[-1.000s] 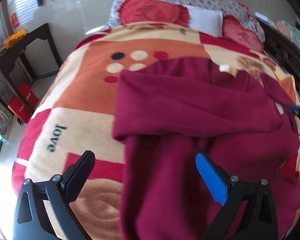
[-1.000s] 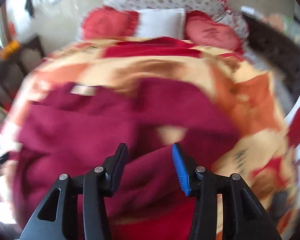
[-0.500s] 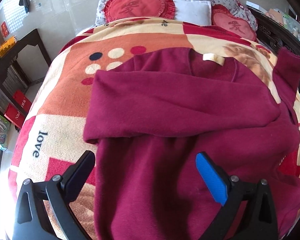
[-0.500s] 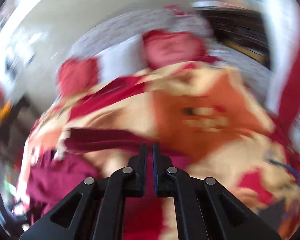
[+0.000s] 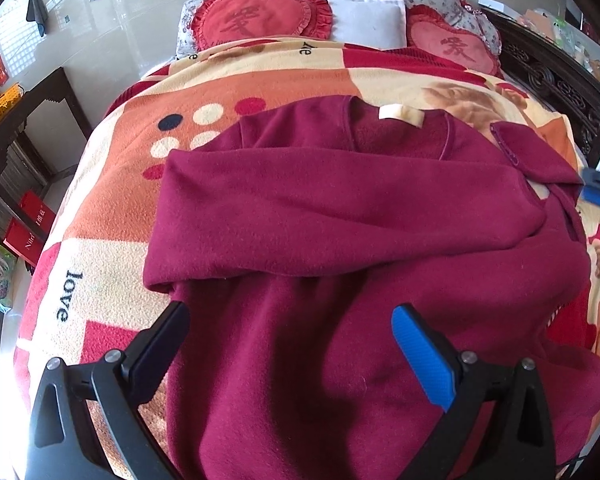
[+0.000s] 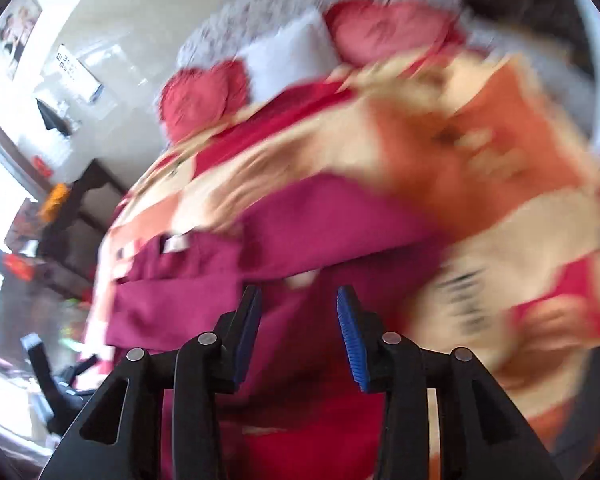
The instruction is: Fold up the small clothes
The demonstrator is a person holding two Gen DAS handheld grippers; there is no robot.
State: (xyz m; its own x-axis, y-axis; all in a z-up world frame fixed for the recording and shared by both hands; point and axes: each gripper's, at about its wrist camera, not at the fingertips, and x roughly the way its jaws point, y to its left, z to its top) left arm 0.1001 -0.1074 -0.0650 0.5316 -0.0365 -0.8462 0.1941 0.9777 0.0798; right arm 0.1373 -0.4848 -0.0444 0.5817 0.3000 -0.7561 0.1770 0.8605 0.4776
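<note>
A maroon sweater [image 5: 340, 216] lies spread on the bed's blanket [image 5: 112, 216], one sleeve folded across its chest. The left gripper [image 5: 290, 334] hovers above its near hem, fingers wide. The right gripper [image 6: 298, 316], blurred, is parted, holding nothing.

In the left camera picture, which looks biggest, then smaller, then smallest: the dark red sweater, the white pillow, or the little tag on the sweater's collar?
1. Dark red sweater, by far the biggest.
2. White pillow; it lies farther from the camera, so it may really be bigger than it looks.
3. Collar tag, the smallest.
</note>
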